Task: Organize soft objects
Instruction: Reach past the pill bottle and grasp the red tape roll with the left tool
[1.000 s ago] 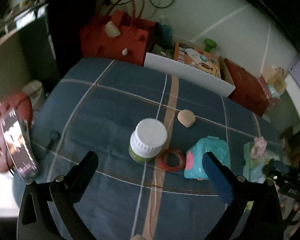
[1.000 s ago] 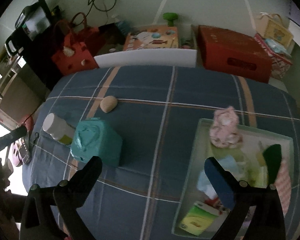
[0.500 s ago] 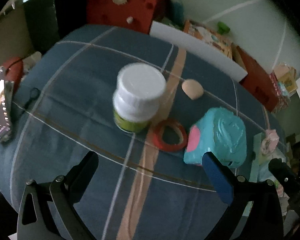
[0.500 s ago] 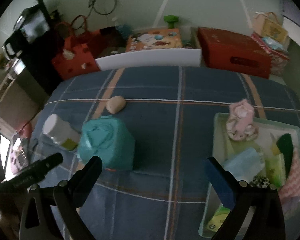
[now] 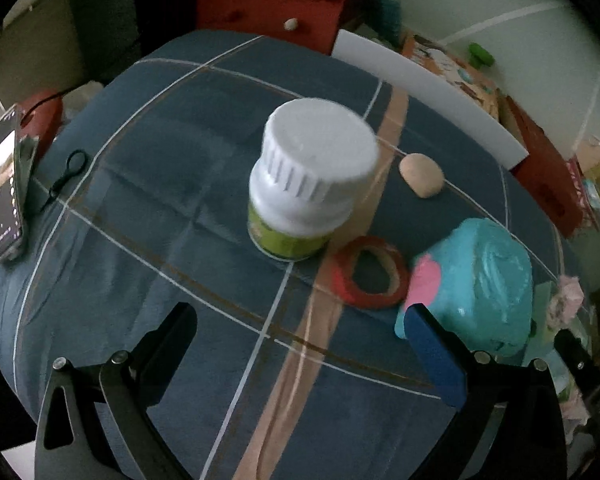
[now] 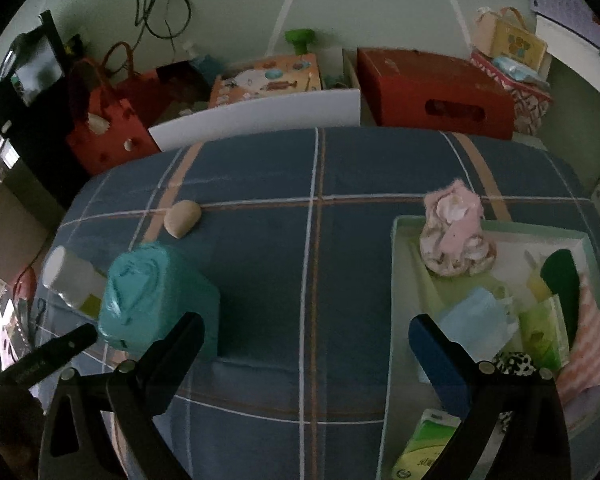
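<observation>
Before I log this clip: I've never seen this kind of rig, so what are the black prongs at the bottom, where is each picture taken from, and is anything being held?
There is no robot here. A person holds a two-finger gripper in each hand, and a fisheye camera on each looks along its fingers. The left gripper and right gripper are both open and empty. On the blue plaid cloth stand a white-capped bottle, a red tape ring, a beige pebble-shaped thing and a teal soft pouch. The right view shows a pale green tray holding a pink cloth bundle and tissue packs.
</observation>
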Available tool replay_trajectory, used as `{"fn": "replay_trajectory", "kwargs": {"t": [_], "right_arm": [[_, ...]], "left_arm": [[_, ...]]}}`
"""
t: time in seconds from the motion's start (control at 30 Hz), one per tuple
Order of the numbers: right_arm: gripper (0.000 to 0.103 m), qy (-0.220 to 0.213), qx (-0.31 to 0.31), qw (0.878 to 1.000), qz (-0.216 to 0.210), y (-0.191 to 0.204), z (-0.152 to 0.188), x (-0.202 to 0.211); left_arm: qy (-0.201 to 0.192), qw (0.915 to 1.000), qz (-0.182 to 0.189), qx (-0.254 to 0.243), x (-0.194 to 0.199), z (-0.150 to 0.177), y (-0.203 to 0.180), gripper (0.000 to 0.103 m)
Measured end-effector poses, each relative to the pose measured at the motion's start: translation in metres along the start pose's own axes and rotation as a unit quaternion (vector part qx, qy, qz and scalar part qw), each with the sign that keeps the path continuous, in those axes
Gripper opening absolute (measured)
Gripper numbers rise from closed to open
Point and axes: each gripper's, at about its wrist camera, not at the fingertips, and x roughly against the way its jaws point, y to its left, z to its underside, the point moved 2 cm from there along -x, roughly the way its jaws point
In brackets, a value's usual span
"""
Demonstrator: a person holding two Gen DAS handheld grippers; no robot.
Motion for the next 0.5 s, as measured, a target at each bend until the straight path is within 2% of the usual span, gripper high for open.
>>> {"fn": "replay_trajectory", "kwargs": {"t": [0.27, 0.5], "right_arm": [[0.103, 0.013, 0.031, 0.999, 0.004, 0.009, 0.008, -0.007], [0.103, 0.019, 0.024, 1.000, 0.006, 0.003, 0.010, -0.010]], "left_arm": [[0.010, 0.9993, 0.002, 0.035, -0.010, 0.002, 0.012, 0.103], [0.020, 0.9981, 0.006, 0.058, -0.022, 0.002, 0.012, 0.103]]}}
